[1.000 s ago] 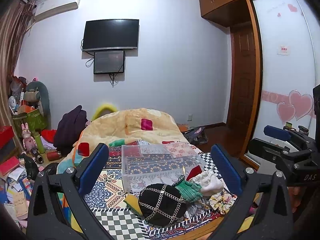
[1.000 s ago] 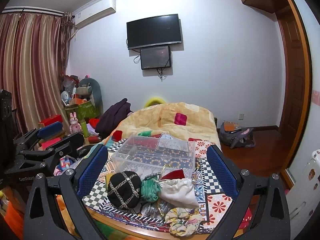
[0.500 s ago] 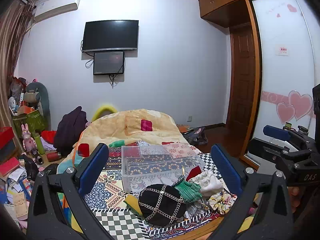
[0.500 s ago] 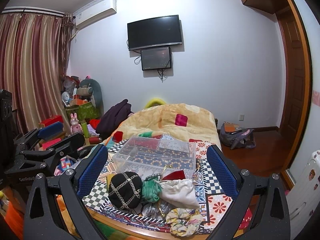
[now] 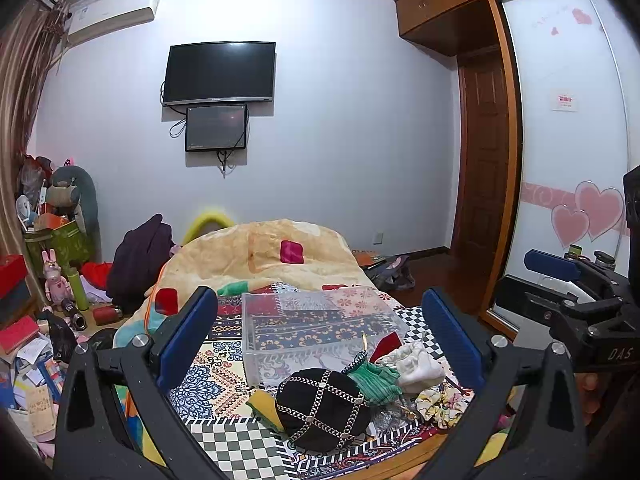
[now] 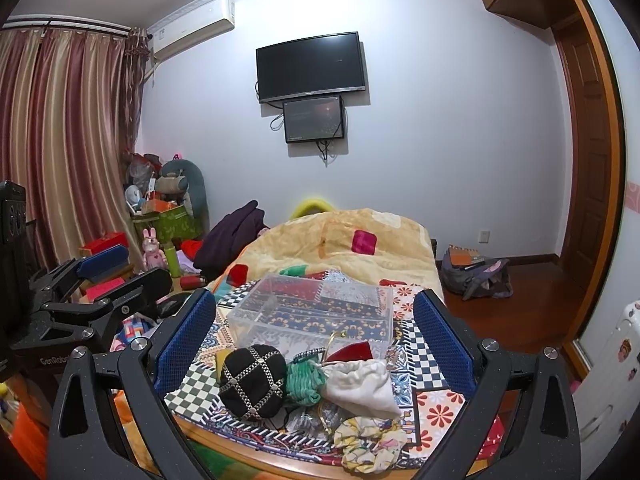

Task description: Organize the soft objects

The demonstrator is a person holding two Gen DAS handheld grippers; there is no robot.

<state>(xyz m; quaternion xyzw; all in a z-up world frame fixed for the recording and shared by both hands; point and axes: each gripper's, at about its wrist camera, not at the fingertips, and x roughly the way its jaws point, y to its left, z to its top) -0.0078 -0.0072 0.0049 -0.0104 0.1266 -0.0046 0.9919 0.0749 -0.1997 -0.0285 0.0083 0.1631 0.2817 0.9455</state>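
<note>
A pile of soft things lies at the near edge of the bed: a black pouch with a chain grid (image 5: 323,409) (image 6: 253,381), a green knitted piece (image 5: 375,376) (image 6: 306,380), a white drawstring bag (image 5: 416,364) (image 6: 360,386), a floral scrunchie (image 5: 438,406) (image 6: 370,442) and a red piece (image 6: 352,352). A clear plastic box (image 5: 316,330) (image 6: 316,312) stands empty just behind them. My left gripper (image 5: 320,344) and right gripper (image 6: 314,344) are both open and empty, held above and short of the pile.
The bed carries a patterned cloth (image 5: 224,376) and a yellow quilt (image 5: 264,252) behind the box. Clutter and toys (image 6: 160,216) fill the floor at left. A backpack (image 6: 476,276) lies on the wooden floor at right. A wardrobe (image 5: 568,140) stands at right.
</note>
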